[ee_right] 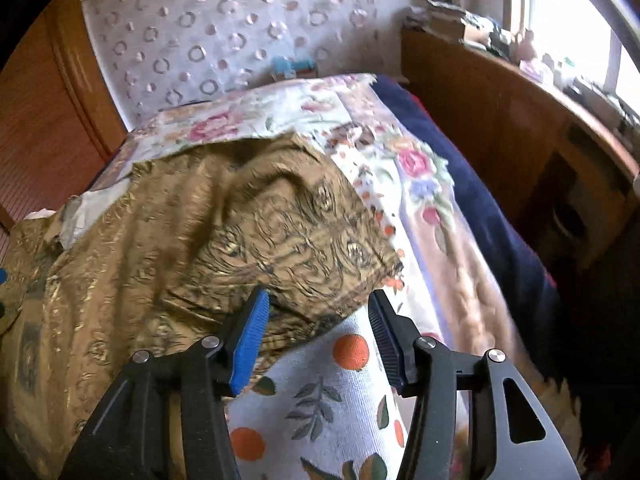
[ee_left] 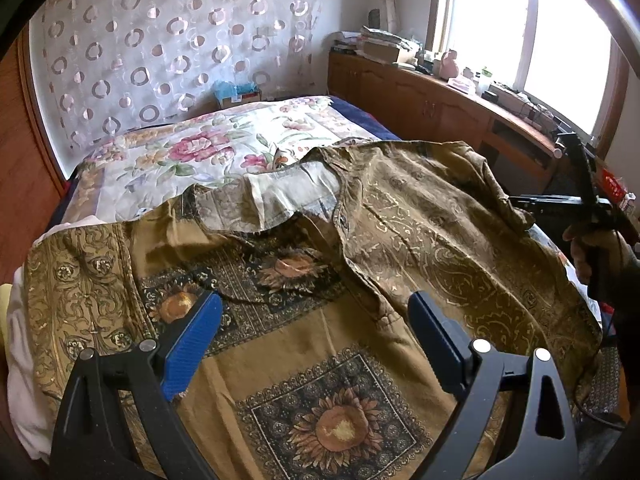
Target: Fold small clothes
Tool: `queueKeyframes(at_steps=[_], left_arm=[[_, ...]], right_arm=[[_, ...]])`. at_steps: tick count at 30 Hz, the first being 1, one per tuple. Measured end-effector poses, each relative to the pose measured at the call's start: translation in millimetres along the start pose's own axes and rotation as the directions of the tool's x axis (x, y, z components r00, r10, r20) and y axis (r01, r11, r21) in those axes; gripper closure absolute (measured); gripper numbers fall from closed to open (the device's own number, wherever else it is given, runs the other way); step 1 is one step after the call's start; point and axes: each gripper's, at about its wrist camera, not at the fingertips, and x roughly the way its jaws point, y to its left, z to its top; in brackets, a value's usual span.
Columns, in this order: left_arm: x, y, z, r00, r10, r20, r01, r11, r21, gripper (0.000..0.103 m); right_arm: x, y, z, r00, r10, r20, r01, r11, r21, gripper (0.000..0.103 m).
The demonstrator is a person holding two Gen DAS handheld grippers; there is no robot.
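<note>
An olive-brown shirt with sunflower squares lies spread front-up on the bed, its collar pointing away from me. My left gripper hovers open over the shirt's chest, its blue pads wide apart with nothing between them. In the right wrist view the shirt's right sleeve lies rumpled and folded inward over the body. My right gripper is open at the sleeve's near edge, and its pads do not press on the cloth. A person's hand holds that tool at the shirt's right edge.
A floral bedspread covers the bed, with a dark blue blanket along its right side. A white cloth with orange fruit print lies under my right gripper. A cluttered wooden cabinet runs below the window. White fabric bunches at the left.
</note>
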Motion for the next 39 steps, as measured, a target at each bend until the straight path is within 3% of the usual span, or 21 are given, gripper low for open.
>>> queueKeyframes(at_steps=[14,18,22,24,33,39], left_arm=[[-1.4,7.4,-6.9,1.000,0.015,-0.005,-0.015,0.999,-0.028,0.008],[-1.0,13.0,-10.7,1.000,0.015,-0.006,-0.015,0.999,-0.041,0.008],[0.6,17.2,-14.5,1.000,0.019,-0.015,-0.019,0.999,-0.050,0.008],[1.0,19.3,-15.7,1.000,0.020,-0.017,-0.021,0.998,-0.054,0.008],[-3.2,35.1,-21.0,0.998,0.053,-0.017,-0.054,0.995,-0.089,0.008],[-13.0,48.8,-20.0,0.997,0.083,0.002,-0.082,0.990,-0.113,0.008]], right_arm=[[9.4,-8.1,5.4,1.000,0.005,0.002,-0.005,1.000,-0.012,0.050],[7.5,-0.5,2.4,0.999,-0.036,0.029,0.038,0.997,-0.069,0.062],[8.2,4.8,2.7,0.998,-0.051,0.039,0.054,0.994,-0.094,0.093],[8.5,8.6,4.2,0.998,-0.044,0.046,0.049,0.993,-0.103,0.096],[-19.1,52.8,21.6,0.984,0.137,0.118,-0.113,0.976,-0.186,0.097],[-25.6,86.4,23.9,0.958,0.279,0.071,-0.257,0.939,-0.230,0.095]])
